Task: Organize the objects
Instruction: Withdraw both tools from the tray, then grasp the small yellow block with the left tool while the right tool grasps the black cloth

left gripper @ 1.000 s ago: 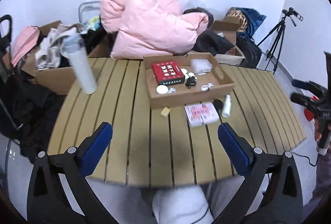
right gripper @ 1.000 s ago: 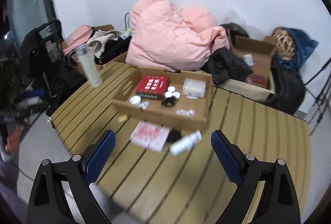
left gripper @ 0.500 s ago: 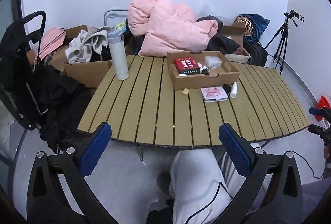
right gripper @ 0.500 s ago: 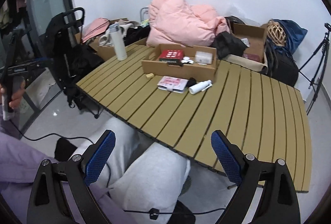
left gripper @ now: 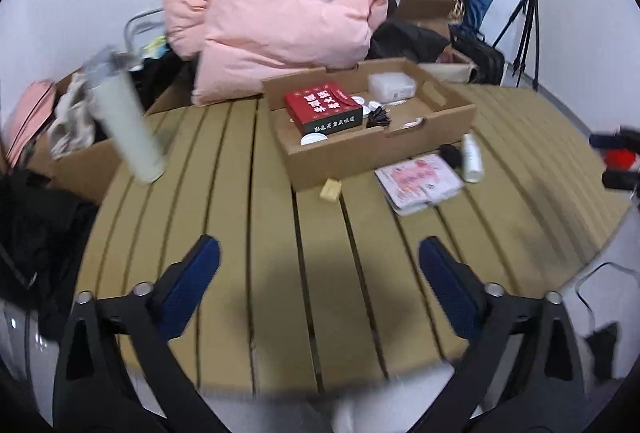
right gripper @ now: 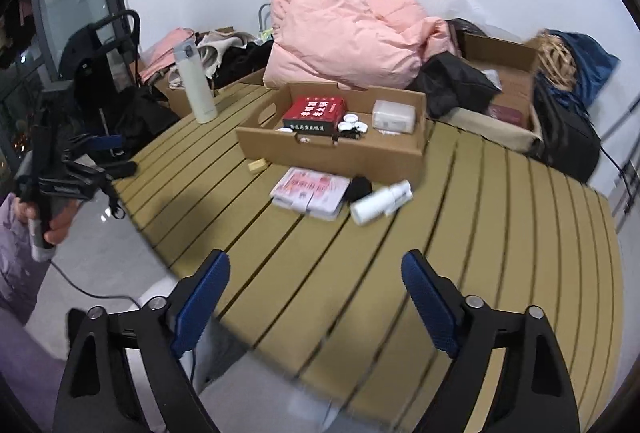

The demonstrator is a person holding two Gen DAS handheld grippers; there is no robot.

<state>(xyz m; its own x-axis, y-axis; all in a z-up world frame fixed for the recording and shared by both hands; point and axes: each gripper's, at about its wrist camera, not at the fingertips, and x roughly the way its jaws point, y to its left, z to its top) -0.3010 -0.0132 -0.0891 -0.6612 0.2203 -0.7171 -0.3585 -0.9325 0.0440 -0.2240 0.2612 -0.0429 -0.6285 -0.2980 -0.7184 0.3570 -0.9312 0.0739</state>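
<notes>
- Half a second ago I stood back; now both grippers — left gripper [left gripper: 319,259], right gripper [right gripper: 315,271] — hang spread and empty over the table [left gripper: 248,233].
- The pink packet [right gripper: 309,189], spray bottle [right gripper: 380,203] and small block [left gripper: 330,189] lie outside the cardboard box [right gripper: 332,153] — nothing sorted yet.

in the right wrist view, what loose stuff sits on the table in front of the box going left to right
small tan block → pink-printed packet → small black object → white spray bottle lying on its side

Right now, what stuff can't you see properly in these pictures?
- White flask: motion-blurred in the left wrist view.
- Small black thing: too small to name; spray bottle partly covers it in the right wrist view.
- Cardboard tray: its near wall hides the small white lids.
</notes>
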